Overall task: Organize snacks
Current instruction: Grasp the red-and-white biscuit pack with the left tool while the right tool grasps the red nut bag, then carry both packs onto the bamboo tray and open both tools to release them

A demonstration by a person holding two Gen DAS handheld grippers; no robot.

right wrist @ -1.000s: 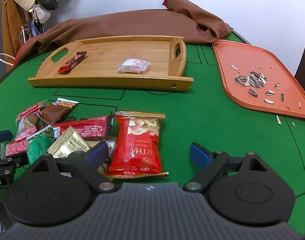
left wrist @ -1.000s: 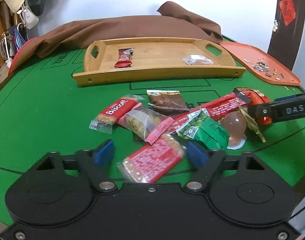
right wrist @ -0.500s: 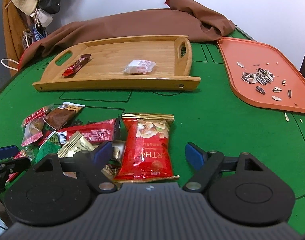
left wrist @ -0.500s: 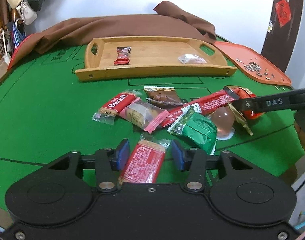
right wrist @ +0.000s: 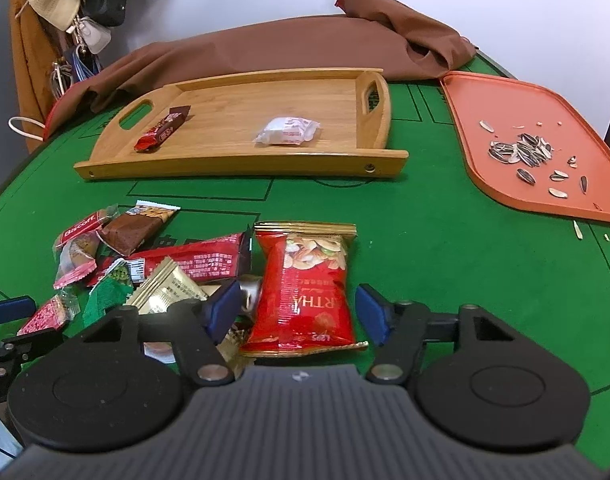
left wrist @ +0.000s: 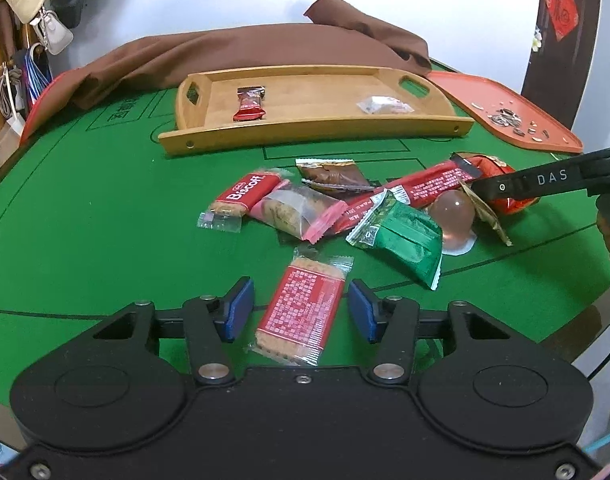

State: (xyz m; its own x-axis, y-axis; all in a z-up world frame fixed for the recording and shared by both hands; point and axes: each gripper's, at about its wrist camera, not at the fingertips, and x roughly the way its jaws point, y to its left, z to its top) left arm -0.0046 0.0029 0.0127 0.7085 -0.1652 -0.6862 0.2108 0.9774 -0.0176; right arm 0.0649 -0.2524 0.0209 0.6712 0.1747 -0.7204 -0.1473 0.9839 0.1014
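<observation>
My left gripper [left wrist: 301, 310] straddles a red cracker packet [left wrist: 303, 308] on the green table; its jaws are opening, with a small gap at each blue pad. My right gripper [right wrist: 297, 314] straddles a red nut bag [right wrist: 305, 284]; its jaws are closing, and the pads do not press on the bag. Between them lies a snack pile with a Biscoff packet [left wrist: 241, 194], a green packet [left wrist: 405, 232] and a jelly cup [left wrist: 453, 212]. Beyond stands a wooden tray [right wrist: 241, 166] holding a red bar [right wrist: 163, 128] and a white packet [right wrist: 287, 131].
An orange tray [right wrist: 545, 120] with sunflower seeds [right wrist: 521, 154] lies at the right. A brown cloth [right wrist: 285, 48] is heaped behind the wooden tray. A hat and bags [right wrist: 53, 0] hang at the far left. The table's edge runs close on the right.
The left jaws narrowed around the cracker packet and drew it a little away from the pile, then eased apart. The right jaws narrowed around the nut bag without shifting place.
</observation>
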